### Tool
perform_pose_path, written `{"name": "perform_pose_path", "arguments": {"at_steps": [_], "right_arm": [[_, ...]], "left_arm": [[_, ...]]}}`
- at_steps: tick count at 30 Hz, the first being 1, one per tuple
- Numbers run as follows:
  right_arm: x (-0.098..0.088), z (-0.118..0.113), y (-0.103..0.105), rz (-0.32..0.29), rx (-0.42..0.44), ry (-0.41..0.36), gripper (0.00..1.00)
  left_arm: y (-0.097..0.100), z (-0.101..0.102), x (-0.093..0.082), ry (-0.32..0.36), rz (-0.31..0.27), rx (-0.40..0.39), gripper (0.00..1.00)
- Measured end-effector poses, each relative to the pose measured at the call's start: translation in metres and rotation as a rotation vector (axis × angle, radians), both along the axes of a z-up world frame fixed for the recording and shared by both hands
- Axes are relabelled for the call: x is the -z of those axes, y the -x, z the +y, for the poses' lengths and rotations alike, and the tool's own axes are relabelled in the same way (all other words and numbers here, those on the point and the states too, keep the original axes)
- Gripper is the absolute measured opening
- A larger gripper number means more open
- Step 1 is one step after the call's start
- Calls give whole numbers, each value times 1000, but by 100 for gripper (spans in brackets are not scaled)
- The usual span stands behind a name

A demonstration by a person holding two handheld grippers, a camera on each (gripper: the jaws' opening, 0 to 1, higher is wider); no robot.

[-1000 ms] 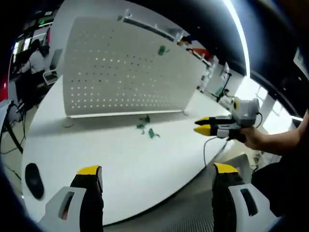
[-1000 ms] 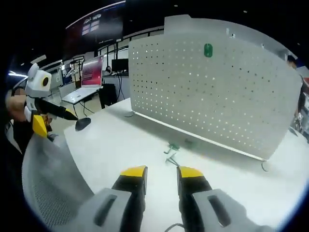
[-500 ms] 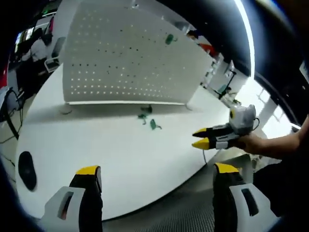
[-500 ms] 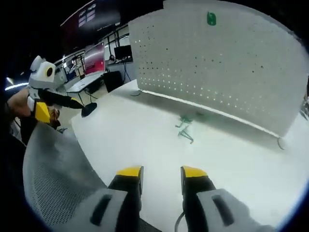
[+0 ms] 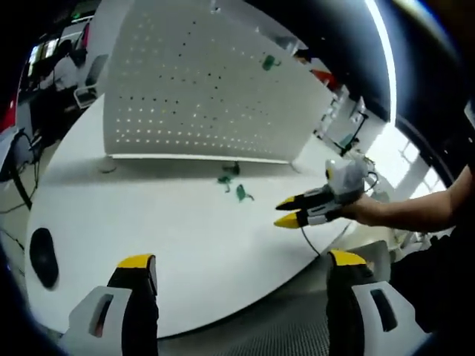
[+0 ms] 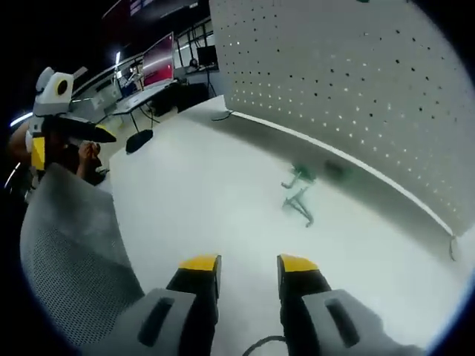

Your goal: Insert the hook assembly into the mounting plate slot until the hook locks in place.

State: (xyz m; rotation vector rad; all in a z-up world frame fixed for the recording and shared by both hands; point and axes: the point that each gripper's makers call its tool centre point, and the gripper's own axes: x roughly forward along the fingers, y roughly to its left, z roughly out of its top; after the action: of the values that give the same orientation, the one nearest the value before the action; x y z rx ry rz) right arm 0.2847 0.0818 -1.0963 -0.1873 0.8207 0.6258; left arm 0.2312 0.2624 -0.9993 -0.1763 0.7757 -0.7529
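My left gripper (image 5: pixel 236 271): jaws spread wide, holding nothing, above the near edge of the white table (image 5: pixel 171 230).
My right gripper (image 6: pixel 248 265): jaws narrow with a small gap, nothing between them, above the table; in the left gripper view it reaches in from the right.
Chair back (image 6: pixel 70 259): grey mesh, just left of my right gripper.
Hooks (image 6: pixel 300 196): small green pieces lying loose on the table, ahead of both grippers, near the foot of the board.
Mouse (image 5: pixel 42 256): dark, on the table's left part.
Board (image 5: pixel 200 96): white, full of holes, upright at the far side; one green hook (image 5: pixel 269 63) is on it near the top.
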Motion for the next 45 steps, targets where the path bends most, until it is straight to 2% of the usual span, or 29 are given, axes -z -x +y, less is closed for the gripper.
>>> {"name": "perform_pose_path", "arguments": {"at_steps": [8,11,21,32,36,39,41,43,44,45], "right_arm": [[4,-10,-37,-25,-5,39,26],[11,-13,-48,-28,-23,77,23],[28,-23,-76,0,18,90,19],[37,-21,-86,24,-22,108,12],[39,-22,-88,26,-29,115,6],[38,-24,-87,27,-6,103,1],[40,-24,-85,50,22,88,1],[39,-24,-84,36,14,95,1],[36,-24,-85,28,41,81,1],[34,-22,-85,39,89,34,0]], "left_arm": [[-6,-9,1,17,-1,6,96],[-7,-11,1,22,0,8,97],[-10,-9,2,35,0,2,96],[-20,-3,3,37,-7,-11,94],[-24,-3,2,43,-5,-12,93],[-26,-3,3,41,-8,-11,93],[-27,-4,3,41,-8,-7,93],[-28,-5,4,38,-8,-1,92],[-28,-6,4,34,-6,4,92],[-28,-6,4,33,-7,7,92]]}}
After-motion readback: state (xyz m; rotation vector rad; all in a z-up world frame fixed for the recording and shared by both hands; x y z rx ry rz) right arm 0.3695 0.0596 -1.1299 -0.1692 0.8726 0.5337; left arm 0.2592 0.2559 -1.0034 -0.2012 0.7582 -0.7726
